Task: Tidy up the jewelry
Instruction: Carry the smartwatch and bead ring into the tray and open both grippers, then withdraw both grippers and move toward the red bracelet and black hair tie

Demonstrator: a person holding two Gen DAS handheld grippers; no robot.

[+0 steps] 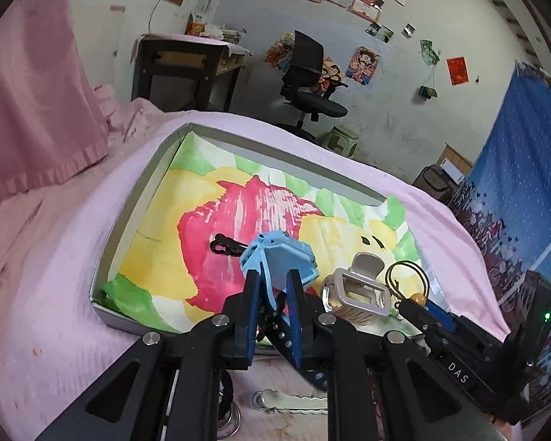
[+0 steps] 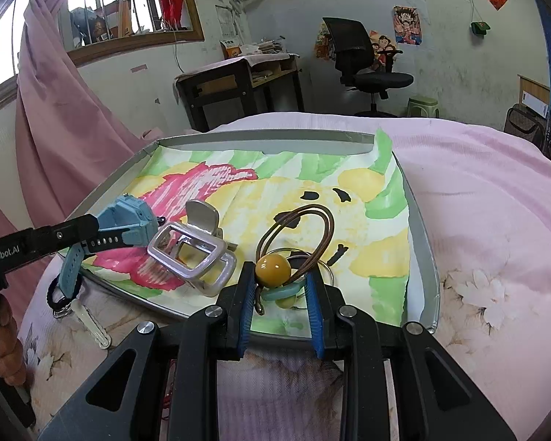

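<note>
A shallow grey tray (image 1: 128,198) lined with a painted paper sits on a pink-covered bed. My left gripper (image 1: 273,284) is shut on the strap of a light blue watch (image 1: 279,257) and holds it over the tray's near edge; the watch also shows in the right wrist view (image 2: 128,220). My right gripper (image 2: 281,286) stands open around a brown cord necklace (image 2: 301,235) with a yellow bead (image 2: 273,267) and a teal ring (image 2: 281,294), above the tray (image 2: 426,257). A pearly hair claw (image 2: 194,250) lies in the tray between the grippers. A small black clip (image 1: 224,246) lies on the red patch.
A white hair clip (image 2: 92,321) and a dark hair tie with a ring (image 2: 60,299) lie on the bedcover in front of the tray. A pink curtain (image 1: 36,92) hangs to the left. A desk (image 2: 238,88) and an office chair (image 2: 363,66) stand behind the bed.
</note>
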